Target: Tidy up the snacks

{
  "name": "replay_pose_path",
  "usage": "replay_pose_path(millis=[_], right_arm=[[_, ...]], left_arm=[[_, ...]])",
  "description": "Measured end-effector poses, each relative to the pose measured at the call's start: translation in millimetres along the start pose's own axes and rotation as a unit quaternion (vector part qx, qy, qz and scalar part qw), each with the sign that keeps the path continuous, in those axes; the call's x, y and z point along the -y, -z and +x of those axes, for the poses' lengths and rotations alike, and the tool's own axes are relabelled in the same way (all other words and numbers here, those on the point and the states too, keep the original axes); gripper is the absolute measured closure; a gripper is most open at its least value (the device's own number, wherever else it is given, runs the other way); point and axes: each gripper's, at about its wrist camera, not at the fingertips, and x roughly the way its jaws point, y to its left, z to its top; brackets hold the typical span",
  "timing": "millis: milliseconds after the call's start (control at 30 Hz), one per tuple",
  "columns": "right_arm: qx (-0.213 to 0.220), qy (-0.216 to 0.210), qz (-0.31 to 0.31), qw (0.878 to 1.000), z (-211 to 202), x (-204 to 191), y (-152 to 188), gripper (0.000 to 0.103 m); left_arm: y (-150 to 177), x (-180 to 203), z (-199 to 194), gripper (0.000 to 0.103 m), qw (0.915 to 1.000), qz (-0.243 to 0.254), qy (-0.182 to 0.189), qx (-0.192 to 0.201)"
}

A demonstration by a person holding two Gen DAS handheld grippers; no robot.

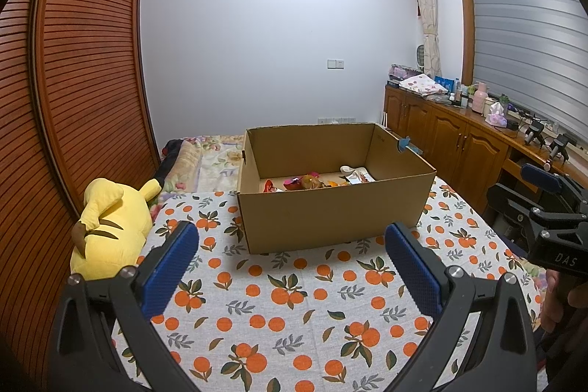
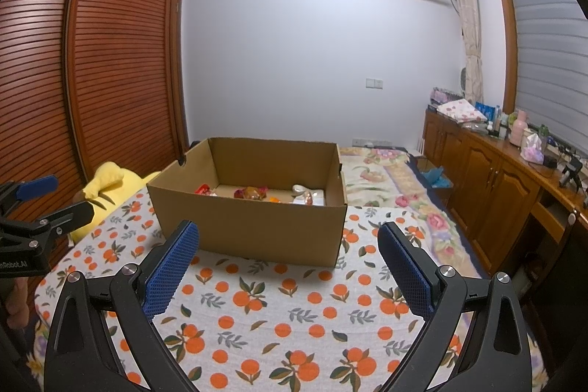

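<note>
A yellow plush toy (image 1: 110,223) lies at the bed's left edge, beside the slatted wardrobe (image 1: 73,61). The left tongs (image 1: 292,267) hover over the orange-print cover (image 1: 294,318), spread wide and holding nothing. Ahead, an open cardboard box (image 1: 330,215) sits mid-bed on that cover; the snacks (image 1: 312,180) lie loose on its floor, toward the far wall. The right tongs (image 2: 288,267) are likewise spread wide and empty, just short of the box. A wooden cabinet (image 2: 496,186) runs along the right.
</note>
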Motion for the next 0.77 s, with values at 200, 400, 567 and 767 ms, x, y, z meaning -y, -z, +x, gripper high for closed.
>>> replay_pose_path(millis=[200,400,567,767], right_arm=[[0.0,0.0,0.002,1.0,0.0,0.1,1.4,0.003],[-0.001,-0.001,0.002,1.0,0.3,0.1,3.4,0.003],[-0.001,0.0,0.002,1.0,0.5,0.1,3.6,0.003],[-0.001,0.0,0.003,1.0,0.6,0.2,3.6,0.003]], left_arm=[[0.5,-1.8,-0.3,0.001,1.0,-0.001,-0.001,0.0],[0.6,-2.0,-0.2,0.001,1.0,-0.001,-0.001,0.0],[0.6,-2.9,-0.6,0.001,1.0,-0.003,-0.001,0.0],[1.3,-3.7,-0.5,0.001,1.0,-0.003,-0.001,0.0]])
